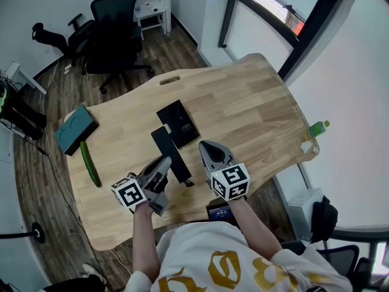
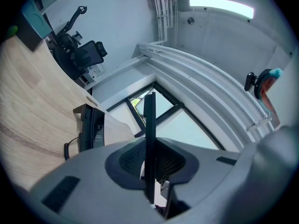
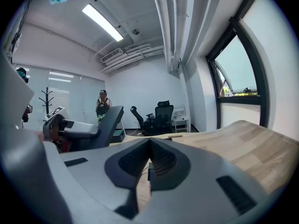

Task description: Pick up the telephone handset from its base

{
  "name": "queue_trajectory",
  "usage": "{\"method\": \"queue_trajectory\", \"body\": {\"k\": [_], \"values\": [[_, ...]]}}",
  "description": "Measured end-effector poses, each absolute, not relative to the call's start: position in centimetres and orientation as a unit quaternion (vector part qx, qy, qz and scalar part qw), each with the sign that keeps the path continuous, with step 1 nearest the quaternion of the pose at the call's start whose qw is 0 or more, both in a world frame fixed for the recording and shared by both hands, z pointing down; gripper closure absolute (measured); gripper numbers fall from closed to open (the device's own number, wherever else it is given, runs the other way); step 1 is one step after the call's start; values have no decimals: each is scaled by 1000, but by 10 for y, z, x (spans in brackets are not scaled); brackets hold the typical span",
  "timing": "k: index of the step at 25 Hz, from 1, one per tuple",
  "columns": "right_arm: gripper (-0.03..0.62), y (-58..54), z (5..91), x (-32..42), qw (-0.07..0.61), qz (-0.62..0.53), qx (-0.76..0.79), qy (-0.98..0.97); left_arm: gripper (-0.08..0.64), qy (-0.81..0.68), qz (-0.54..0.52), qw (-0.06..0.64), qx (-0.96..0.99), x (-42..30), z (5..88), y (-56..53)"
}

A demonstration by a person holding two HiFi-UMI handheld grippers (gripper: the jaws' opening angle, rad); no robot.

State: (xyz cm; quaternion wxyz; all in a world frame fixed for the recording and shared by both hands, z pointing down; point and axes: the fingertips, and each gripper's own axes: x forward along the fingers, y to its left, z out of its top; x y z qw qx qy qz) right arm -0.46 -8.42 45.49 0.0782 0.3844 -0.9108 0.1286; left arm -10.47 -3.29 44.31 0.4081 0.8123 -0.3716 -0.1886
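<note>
The black telephone base lies near the middle of the wooden table. The long black handset is off the base, in front of it, with my left gripper shut on its near end. In the left gripper view the handset shows edge-on as a thin dark bar clamped between the jaws of the left gripper. The base and its coiled cord lie beyond, at the left. My right gripper hovers just right of the handset. That right gripper is shut with nothing between its jaws.
A teal box and a green cucumber lie at the table's left end. A green bottle stands at the right edge. Black office chairs stand beyond the far edge. A person stands across the room.
</note>
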Motion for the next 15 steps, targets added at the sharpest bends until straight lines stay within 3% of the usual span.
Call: {"method": "queue_trajectory", "body": {"k": [15], "values": [[588, -91, 460, -1, 85, 124, 389, -909, 488, -372, -184, 421, 807, -103, 453, -41]]}}
